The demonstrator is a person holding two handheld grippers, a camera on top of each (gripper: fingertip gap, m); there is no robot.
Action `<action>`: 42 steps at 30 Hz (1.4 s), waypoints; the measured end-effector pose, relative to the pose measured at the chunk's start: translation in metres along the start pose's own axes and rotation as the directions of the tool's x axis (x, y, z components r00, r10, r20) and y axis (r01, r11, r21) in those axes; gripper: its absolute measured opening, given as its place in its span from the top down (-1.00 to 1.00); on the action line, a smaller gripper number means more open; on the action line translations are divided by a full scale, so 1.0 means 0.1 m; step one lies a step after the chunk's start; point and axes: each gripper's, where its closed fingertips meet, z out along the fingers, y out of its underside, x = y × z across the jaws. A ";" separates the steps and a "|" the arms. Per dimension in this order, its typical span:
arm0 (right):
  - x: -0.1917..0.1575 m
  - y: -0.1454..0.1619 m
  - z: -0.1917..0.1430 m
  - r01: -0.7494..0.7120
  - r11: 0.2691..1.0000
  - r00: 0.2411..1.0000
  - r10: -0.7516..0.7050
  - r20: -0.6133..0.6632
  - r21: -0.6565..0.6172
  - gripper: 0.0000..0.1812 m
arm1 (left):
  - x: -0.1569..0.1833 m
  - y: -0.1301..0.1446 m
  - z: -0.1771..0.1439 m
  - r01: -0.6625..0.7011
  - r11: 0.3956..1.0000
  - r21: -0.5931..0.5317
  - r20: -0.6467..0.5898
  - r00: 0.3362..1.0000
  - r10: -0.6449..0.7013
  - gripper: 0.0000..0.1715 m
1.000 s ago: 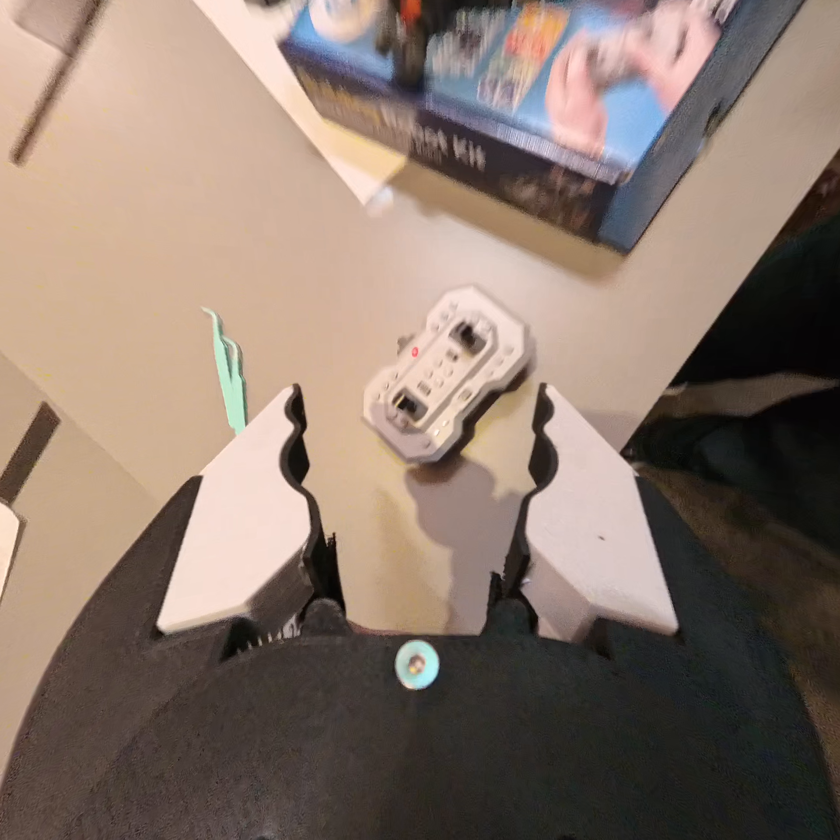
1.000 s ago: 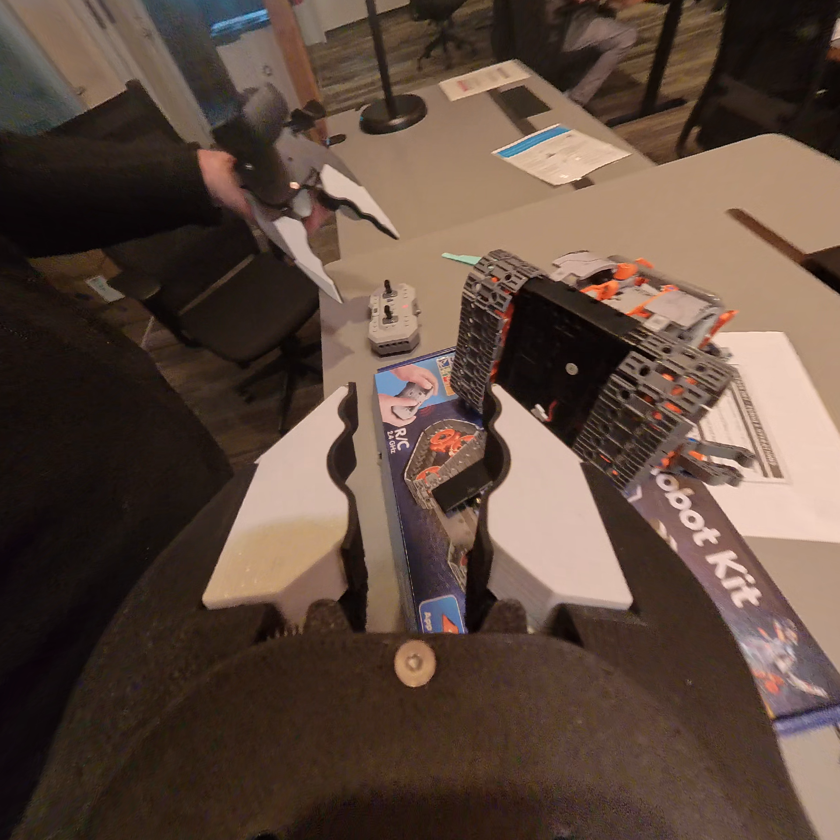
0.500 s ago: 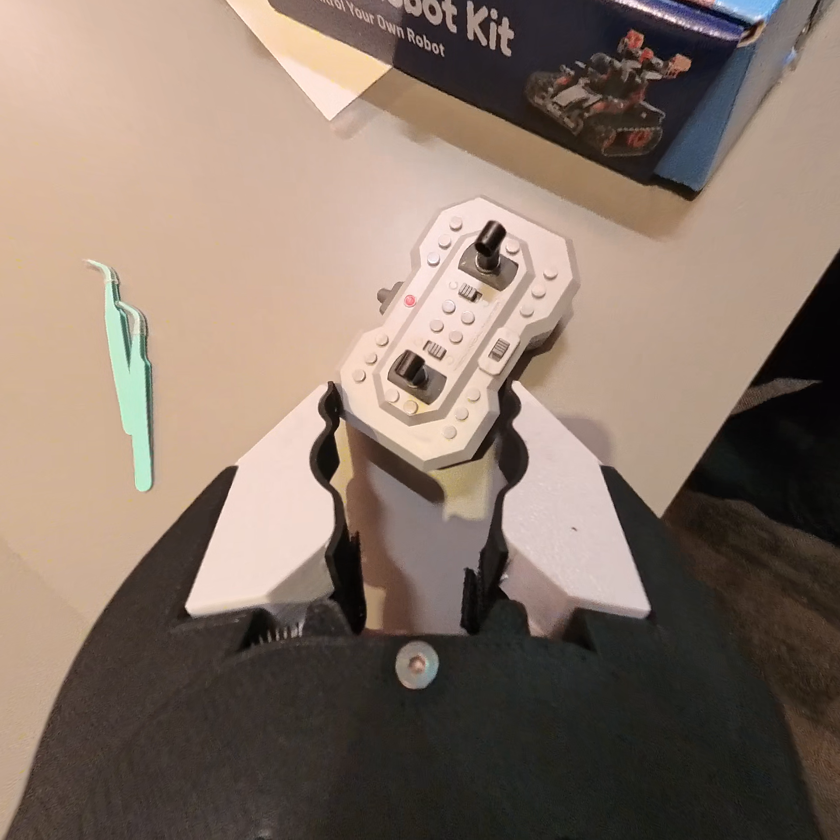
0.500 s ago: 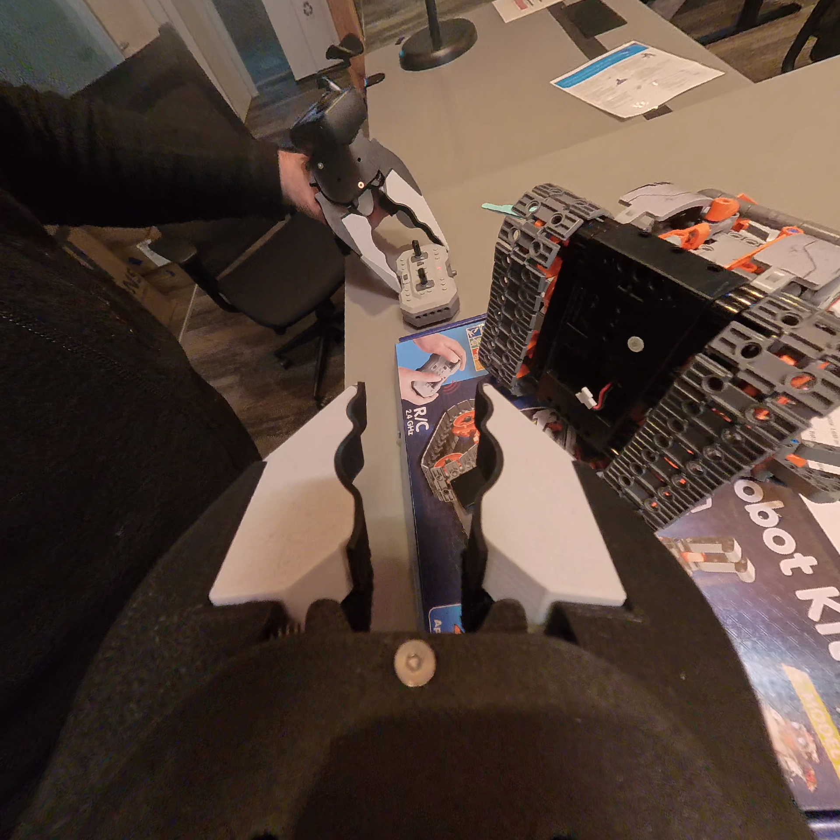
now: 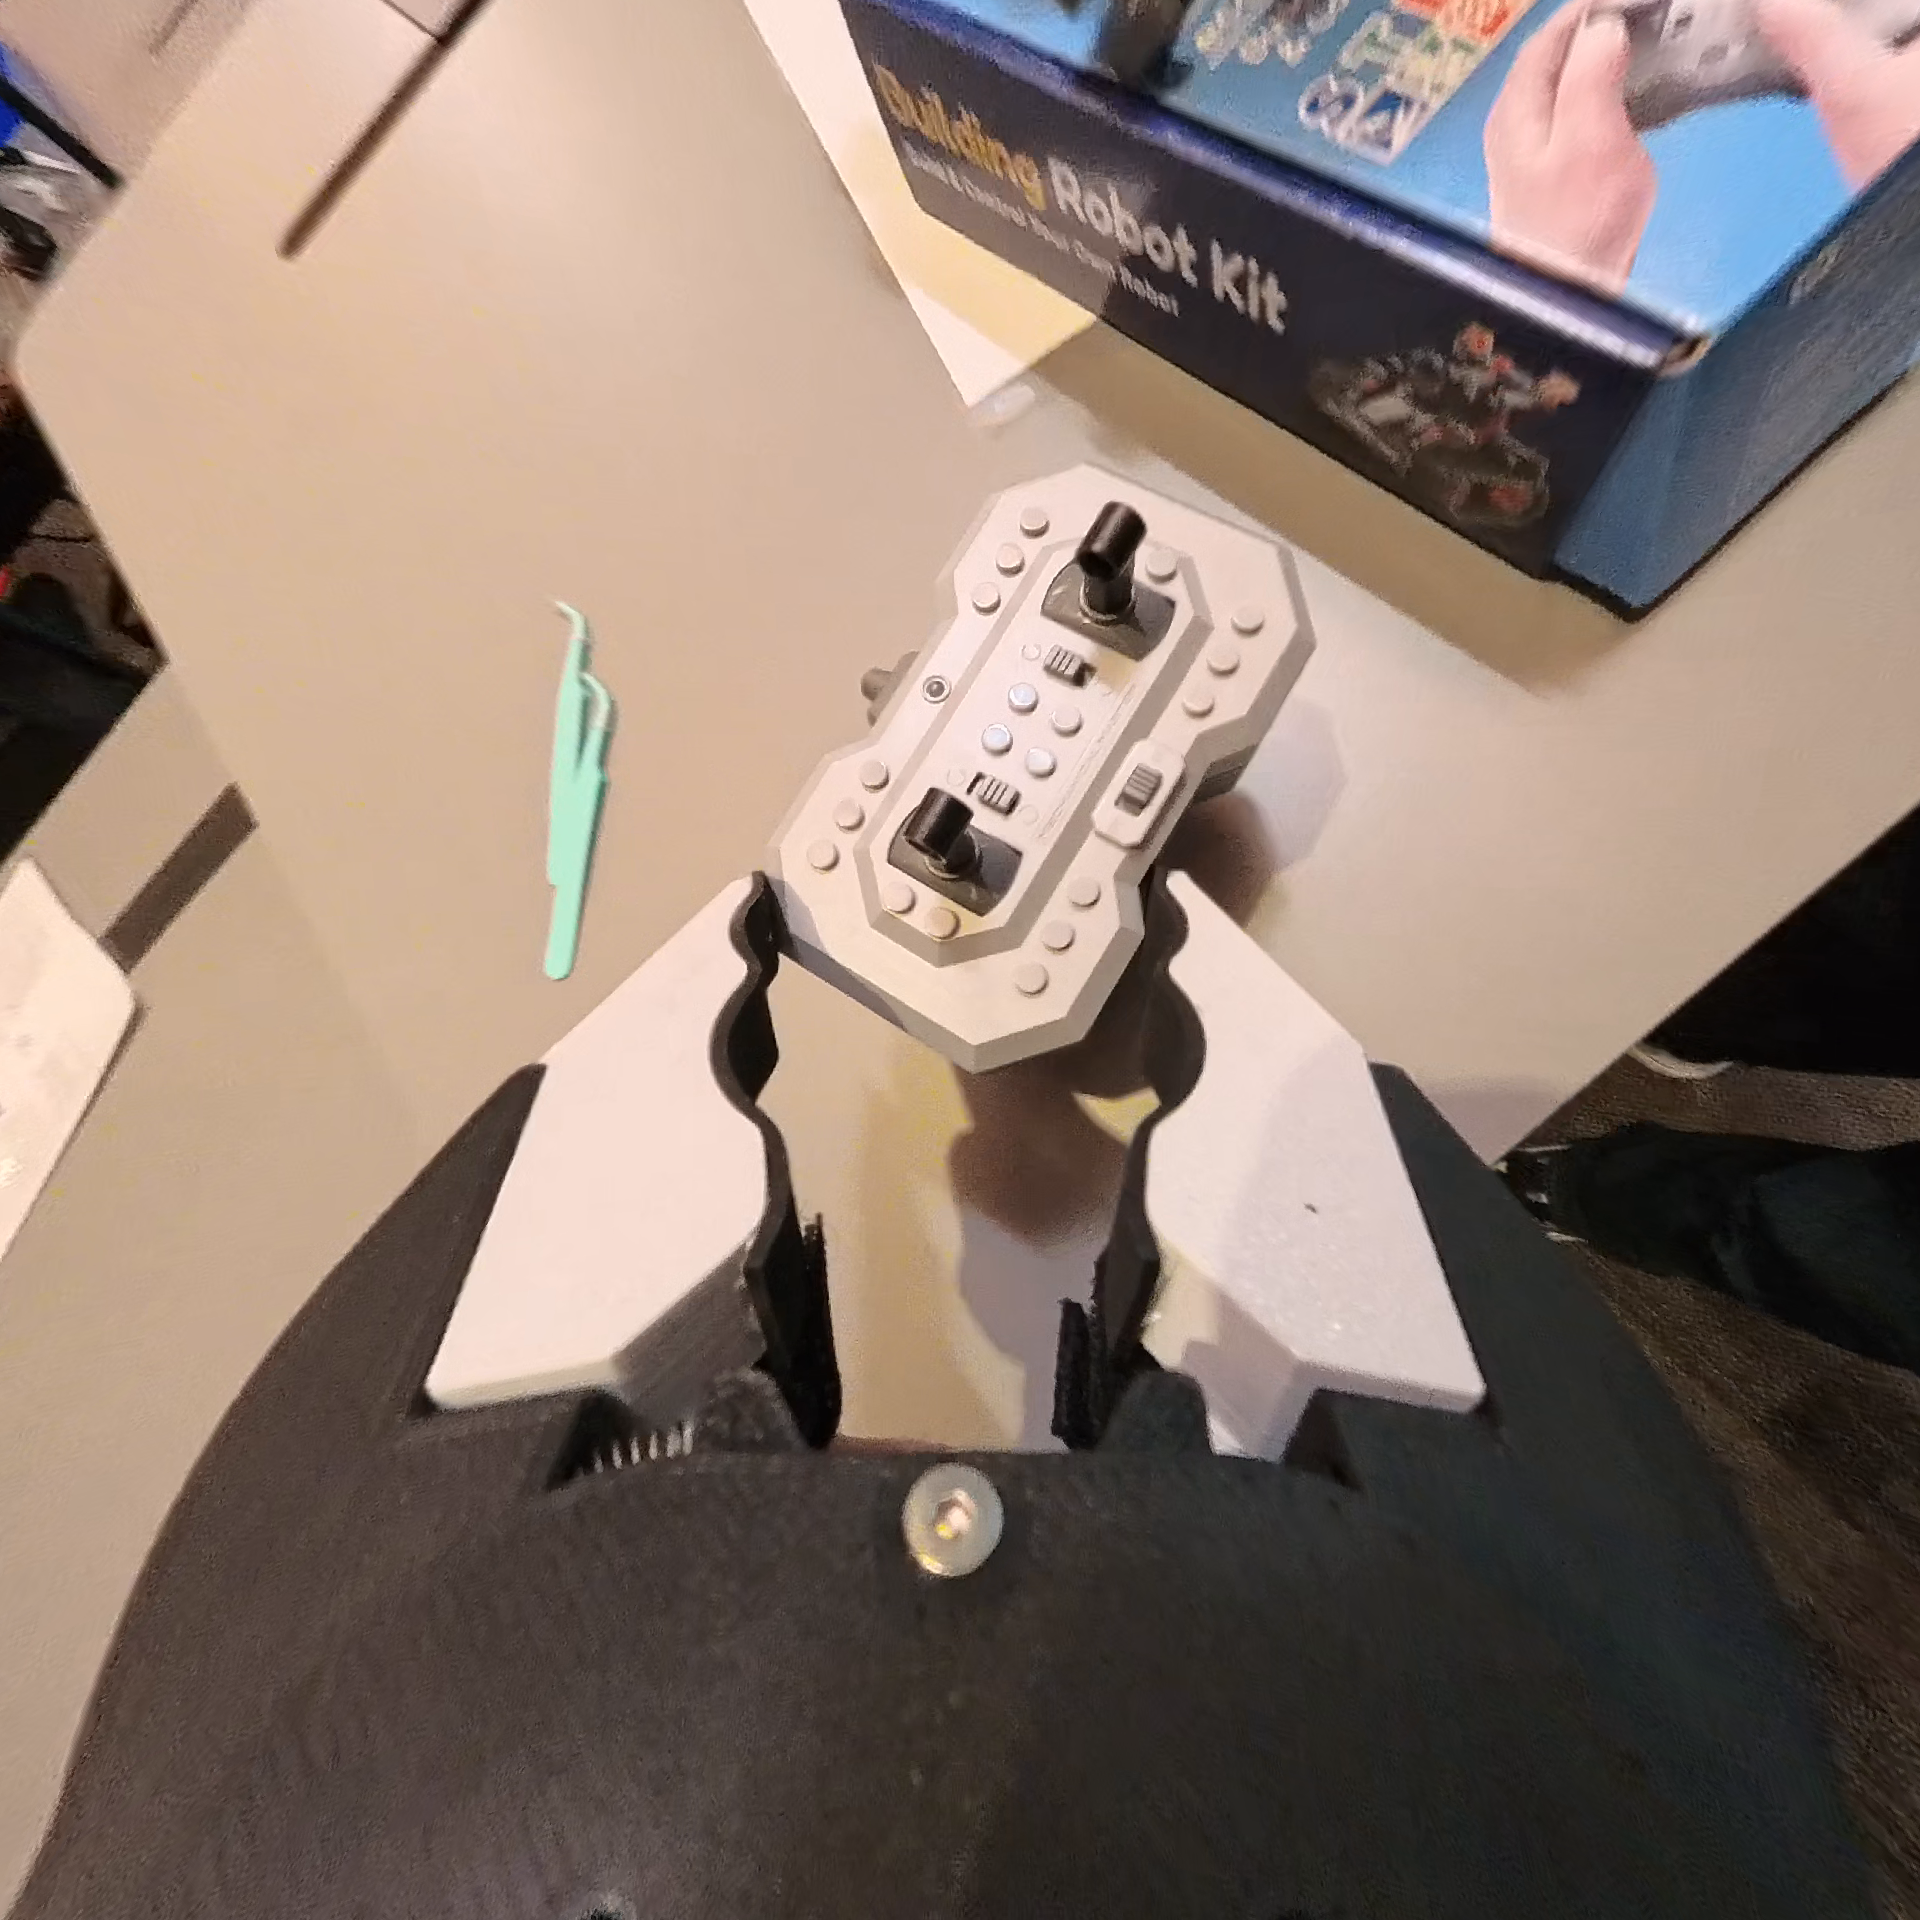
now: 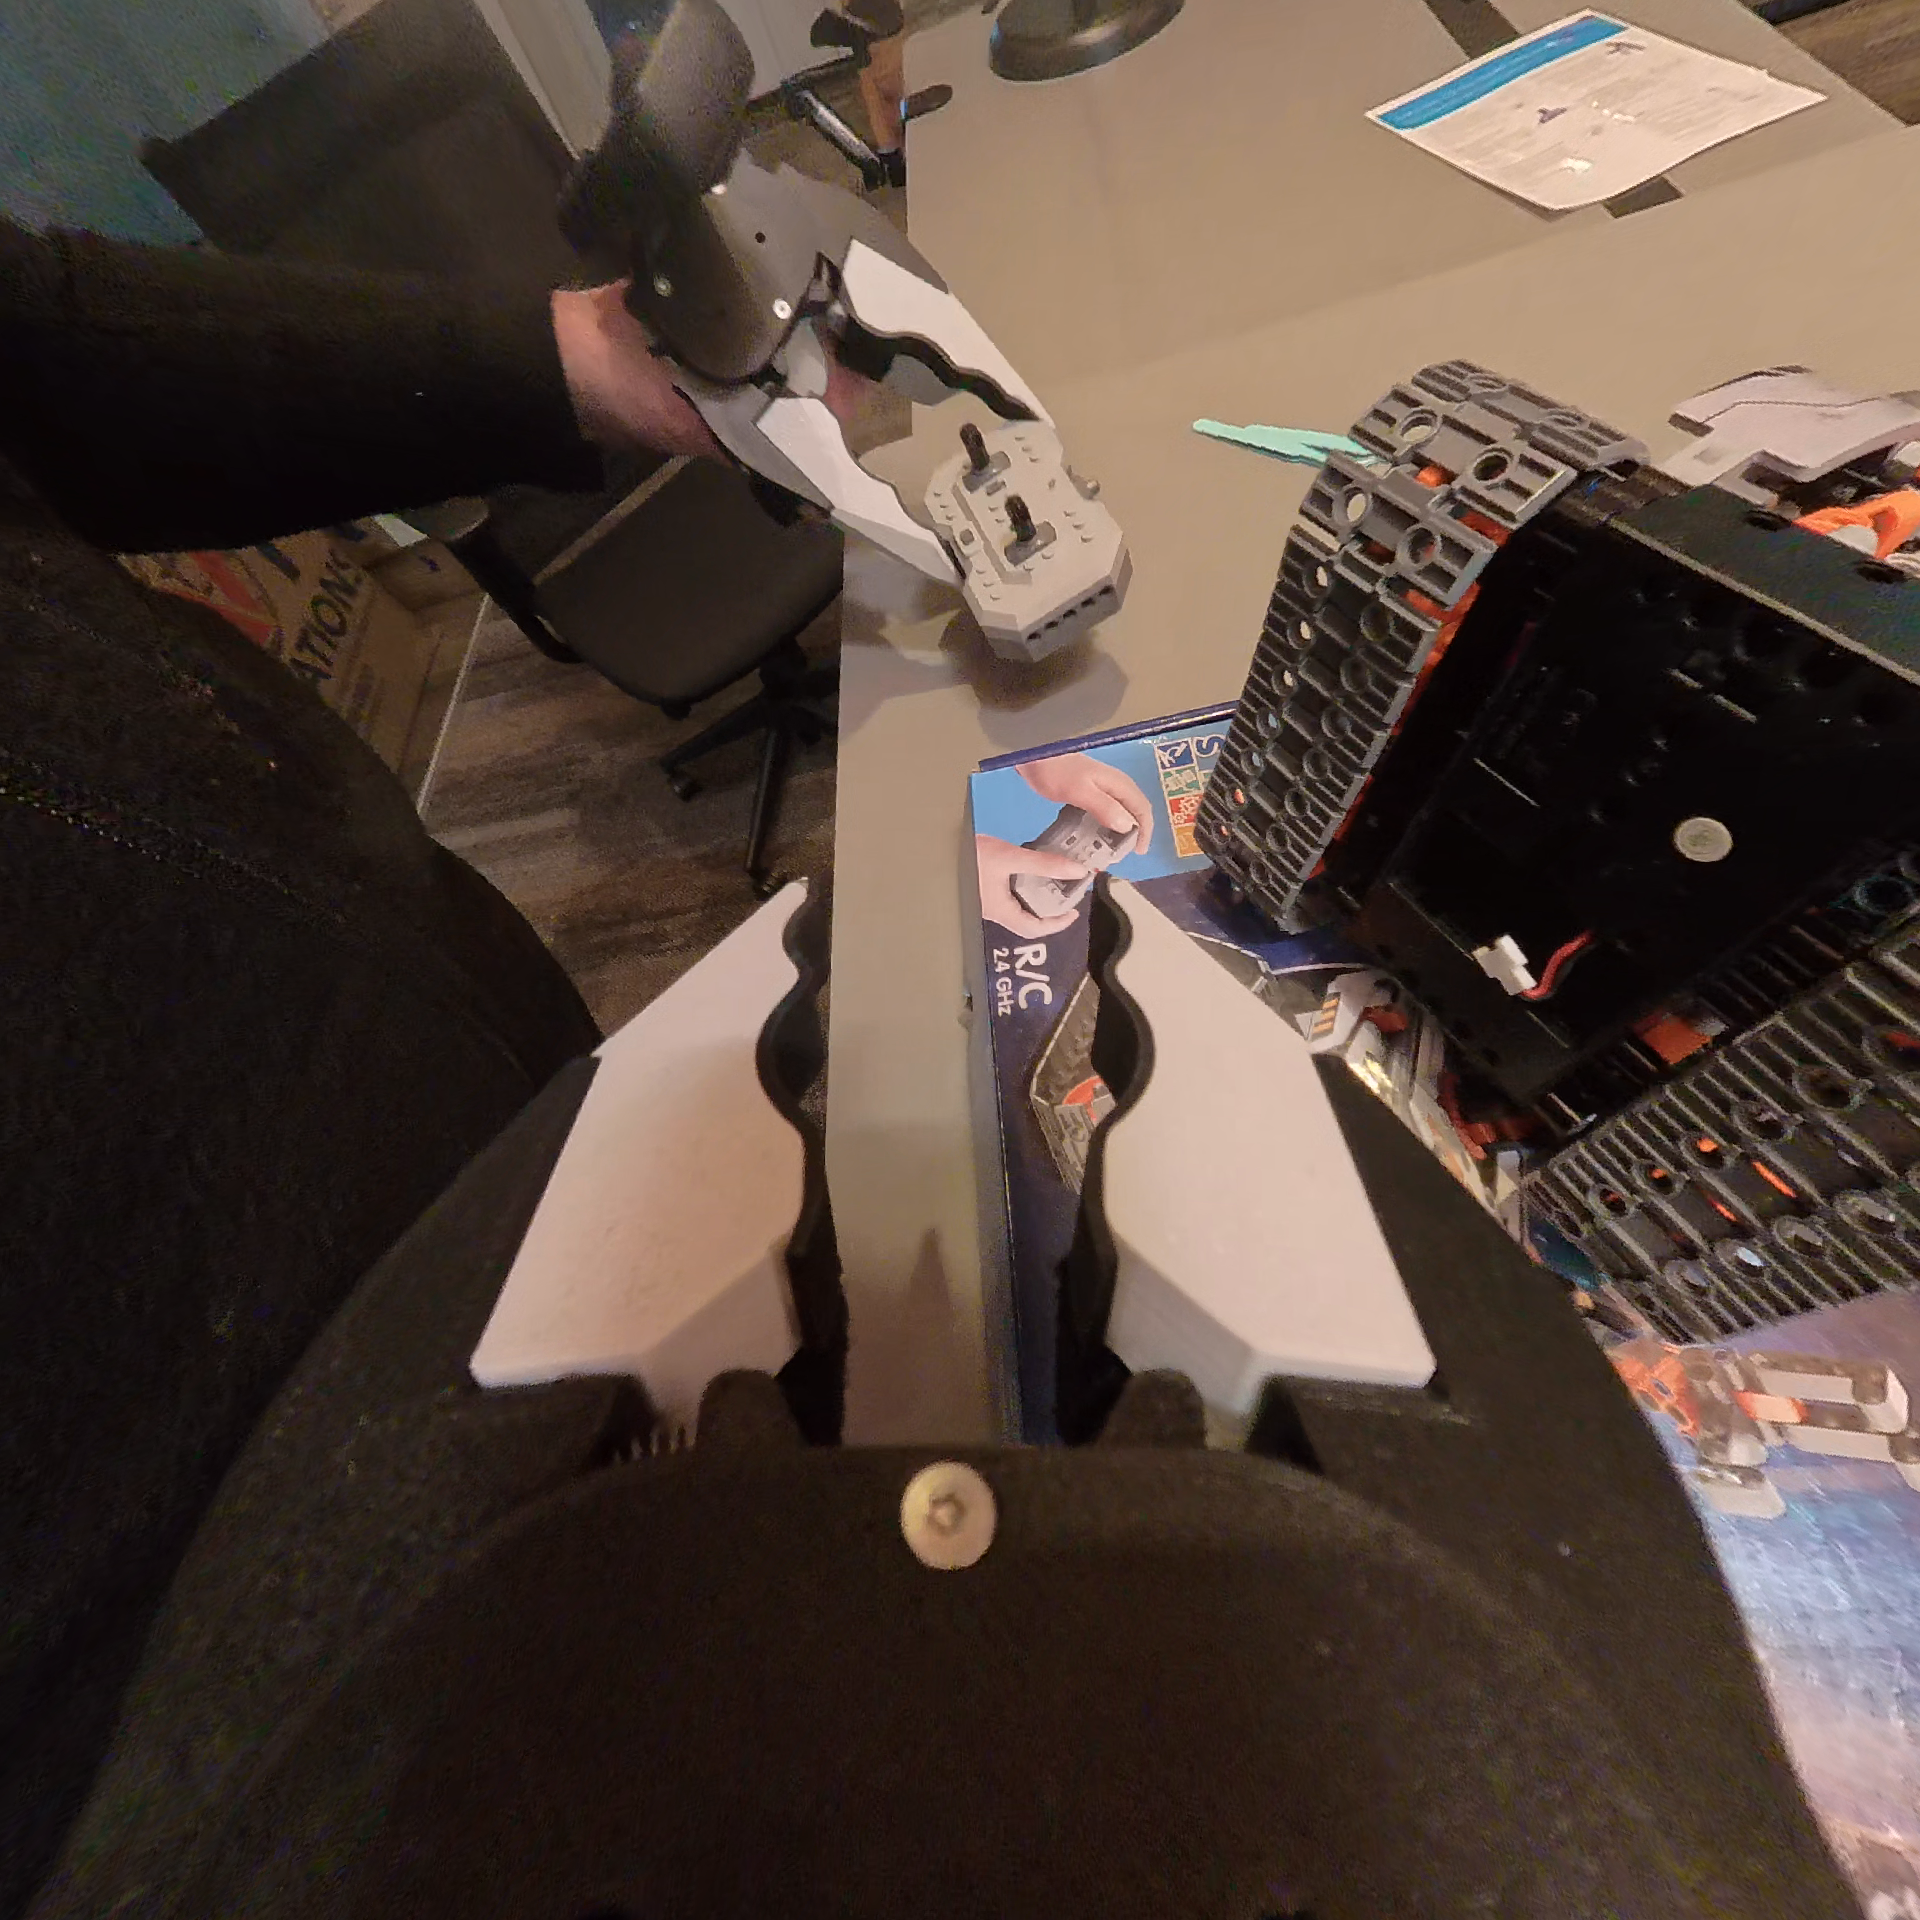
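The left gripper's point(image 5: 961, 914) fingers point(image 5: 665, 1039) clamp the near end of a grey remote controller point(image 5: 1039, 769), lifted off the beige tabletop point(image 5: 468, 416) beside mint tweezers point(image 5: 577, 790). The right gripper point(image 6: 961, 904) hangs parted and empty over a blue kit box point(image 6: 1023, 997) bearing a tracked robot point(image 6: 1558, 748).

My left gripper point(image 5: 961, 914) has its fingertips around the near end of the grey remote point(image 5: 1039, 769), which blocks the way straight ahead; beyond it and to the right the blue box point(image 5: 1403, 260) walls off the table point(image 5: 416, 436). To its left lies bare tabletop, broken only by the green tweezers point(image 5: 577, 790) (thin, flat). My right gripper point(image 6: 961, 914), jaws apart, has open table ahead, with the box point(image 6: 1013, 997) under its right finger and the tracked robot point(image 6: 1558, 779) crowding the right.
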 end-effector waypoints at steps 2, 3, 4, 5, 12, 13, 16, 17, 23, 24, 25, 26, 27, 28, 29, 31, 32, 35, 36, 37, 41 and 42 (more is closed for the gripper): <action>-0.03 -0.03 0.00 -0.008 1.000 1.000 0.008 -0.004 0.021 0.46 | 0.00 -0.16 -0.14 -0.005 1.000 0.009 0.021 1.000 0.005 0.21; -0.04 -0.03 -0.01 -0.014 0.999 1.000 0.014 -0.002 0.030 0.46 | 0.01 -0.27 -0.21 -0.003 1.000 0.023 0.029 1.000 0.002 0.21; -0.05 -0.04 -0.04 -0.019 0.999 1.000 0.019 -0.005 0.040 0.46 | 0.04 -0.40 -0.27 0.000 0.999 0.038 0.028 1.000 -0.001 0.21; -0.05 -0.04 -0.07 -0.026 0.998 1.000 0.026 -0.010 0.052 0.46 | 0.08 -0.55 -0.32 0.000 0.999 0.055 0.024 1.000 -0.001 0.21; 0.09 0.13 -0.59 -0.112 0.987 0.987 0.124 -0.101 0.118 0.46 | 0.96 -1.76 -0.19 -0.009 0.983 0.185 -0.180 0.983 0.043 0.21; 0.12 0.18 -0.70 -0.122 0.985 0.983 0.137 -0.121 0.124 0.46 | 1.12 -1.92 -0.13 -0.003 0.979 0.203 -0.209 0.977 0.046 0.21; 0.20 0.31 -1.01 -0.157 0.975 0.967 0.184 -0.178 0.155 0.46 | 1.60 -2.31 0.07 0.039 0.967 0.253 -0.313 0.949 0.043 0.21; 0.22 0.37 -1.09 -0.168 0.973 0.961 0.198 -0.196 0.157 0.46 | 1.71 -2.39 0.16 0.057 0.965 0.256 -0.335 0.942 0.033 0.21; 0.46 0.70 -1.51 -0.237 0.954 0.909 0.284 -0.304 0.183 0.46 | 2.09 -2.86 0.82 0.095 0.966 0.240 -0.349 0.937 -0.006 0.21; 0.51 0.74 -1.56 -0.249 0.951 0.904 0.297 -0.309 0.183 0.45 | 2.15 -2.91 0.93 0.089 0.970 0.226 -0.348 0.938 -0.005 0.21; 0.56 0.78 -1.59 -0.264 0.948 0.895 0.310 -0.322 0.178 0.46 | 2.19 -2.97 1.03 0.077 0.973 0.219 -0.342 0.940 0.003 0.21; 0.63 0.82 -1.62 -0.272 0.948 0.886 0.315 -0.341 0.168 0.45 | 2.21 -3.03 1.12 0.060 0.975 0.214 -0.322 0.947 0.013 0.21; 0.68 0.86 -1.64 -0.275 0.949 0.885 0.313 -0.345 0.154 0.44 | 2.21 -3.07 1.21 0.040 0.978 0.204 -0.301 0.953 0.024 0.21; 0.73 0.89 -1.65 -0.284 0.949 0.882 0.315 -0.350 0.138 0.43 | 2.21 -3.10 1.30 0.025 0.982 0.190 -0.282 0.959 0.030 0.21; 0.81 0.93 -1.67 -0.281 0.952 0.876 0.307 -0.371 0.122 0.43 | 2.19 -3.13 1.37 0.019 0.984 0.178 -0.259 0.966 0.028 0.21; 0.94 1.00 -1.71 -0.273 0.958 0.869 0.285 -0.405 0.087 0.43 | 2.18 -3.13 1.48 0.017 0.990 0.137 -0.235 0.972 0.016 0.22; 1.01 1.02 -1.71 -0.279 0.957 0.862 0.287 -0.418 0.081 0.42 | 2.17 -3.11 1.53 0.029 0.993 0.117 -0.228 0.974 -0.002 0.21; 1.16 1.09 -1.65 -0.310 0.948 0.842 0.311 -0.441 0.076 0.39 | 2.16 -3.11 1.65 0.037 0.994 0.098 -0.199 0.980 -0.017 0.22; 1.21 1.13 -1.64 -0.314 0.947 0.832 0.311 -0.458 0.073 0.39 | 2.17 -3.13 1.67 0.030 0.994 0.102 -0.188 0.982 -0.010 0.21; 1.25 1.17 -1.63 -0.327 0.943 0.825 0.320 -0.466 0.069 0.41 | 2.17 -3.13 1.69 0.023 0.995 0.101 -0.177 0.984 -0.005 0.21; 1.33 1.27 -1.58 -0.377 0.926 0.815 0.351 -0.461 0.038 0.44 | 2.17 -3.15 1.70 0.015 0.996 0.091 -0.154 0.988 -0.001 0.21; 1.34 1.28 -1.57 -0.385 0.922 0.815 0.353 -0.460 0.025 0.42 | 2.17 -3.15 1.70 0.015 0.996 0.090 -0.153 0.988 -0.001 0.21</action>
